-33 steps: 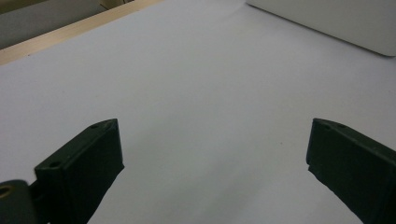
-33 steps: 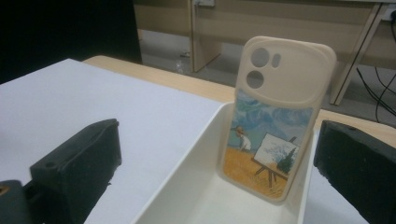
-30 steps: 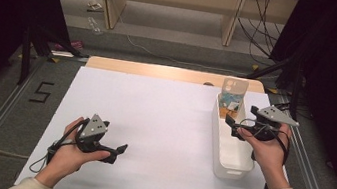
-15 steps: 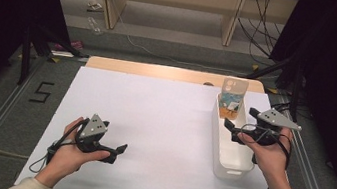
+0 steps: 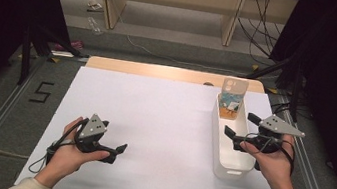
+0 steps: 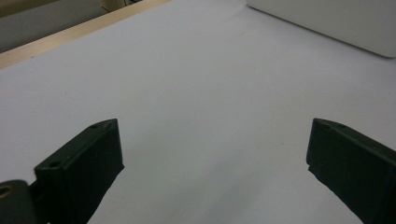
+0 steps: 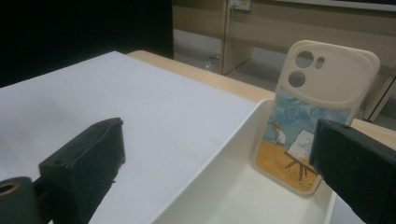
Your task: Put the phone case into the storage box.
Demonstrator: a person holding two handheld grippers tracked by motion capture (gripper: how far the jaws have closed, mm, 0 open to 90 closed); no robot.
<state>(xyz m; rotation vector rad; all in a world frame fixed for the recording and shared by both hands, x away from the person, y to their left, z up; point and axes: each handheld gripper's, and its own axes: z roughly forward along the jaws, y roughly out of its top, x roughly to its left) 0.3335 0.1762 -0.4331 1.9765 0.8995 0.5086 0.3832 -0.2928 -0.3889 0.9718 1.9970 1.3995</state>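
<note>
White sheeting covers the table (image 5: 167, 124), with a bare wooden strip along the far edge and dark floor on both sides. Item count: one white bin (image 5: 227, 159), one phone case (image 5: 232, 99), two grippers, two hands.

The white bin is long and narrow and sits near the right edge of the table, its long side running away from the person. The phone case stands upright inside the bin, leaning against the far end wall. In the right gripper view the phone case (image 7: 317, 116) shows cream camera cut-outs above a printed scene of a figure at an easel.

The right gripper (image 5: 243, 127) is held in the right hand (image 5: 273, 160) over the right rim of the bin, jaws spread apart and empty, aimed toward the phone case but clear of it.

The left gripper (image 5: 120, 148) rests low over the table at the near left, held in the left hand (image 5: 69, 153), well apart from the bin. Its jaws are spread wide with nothing between them.
</note>
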